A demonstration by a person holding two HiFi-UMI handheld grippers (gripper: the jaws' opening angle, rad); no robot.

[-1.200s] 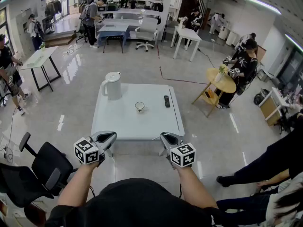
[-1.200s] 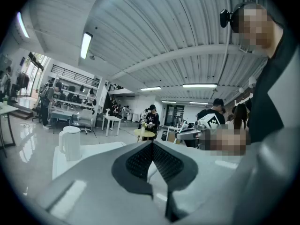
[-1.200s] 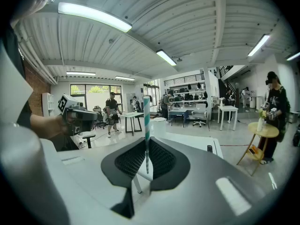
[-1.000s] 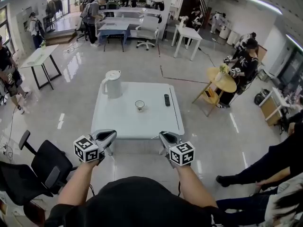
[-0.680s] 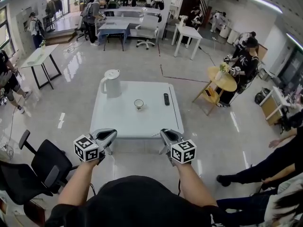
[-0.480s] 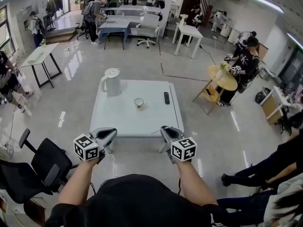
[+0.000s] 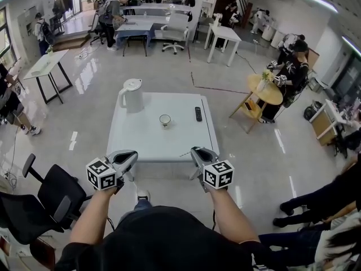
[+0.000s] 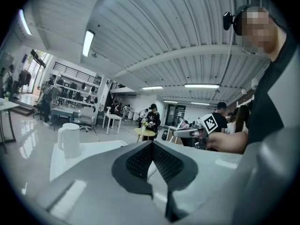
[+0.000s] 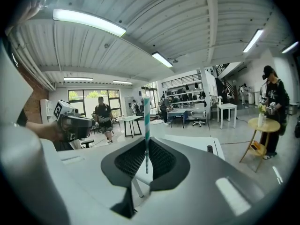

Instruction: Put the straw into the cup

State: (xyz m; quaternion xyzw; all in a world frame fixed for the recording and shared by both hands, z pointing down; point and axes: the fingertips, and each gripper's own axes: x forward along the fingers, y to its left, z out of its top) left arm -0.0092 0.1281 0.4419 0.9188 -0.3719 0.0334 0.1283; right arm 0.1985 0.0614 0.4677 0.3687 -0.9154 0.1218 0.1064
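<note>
A small cup (image 7: 164,119) stands near the middle of the white low table (image 7: 141,145). My right gripper (image 7: 198,156) hovers just off the table's near edge, shut on a teal-and-white striped straw (image 9: 146,125) that stands upright between its pads. In the head view the straw (image 7: 185,153) shows as a thin line pointing left from the jaws. My left gripper (image 7: 122,161) is level with it, also short of the table edge; its jaws (image 8: 152,146) are shut with nothing between them. The cup is well ahead of both grippers.
A white kettle (image 7: 131,95) stands at the table's far left corner and a black remote (image 7: 198,113) lies right of the cup. A black office chair (image 7: 48,202) is at my left. People's legs (image 7: 316,199) are at my right, and a round wooden table (image 7: 265,94) stands beyond.
I have stepped a little closer to the table; a foot now shows below the grippers. Both grippers kept their pose, and the people at the right shifted.
</note>
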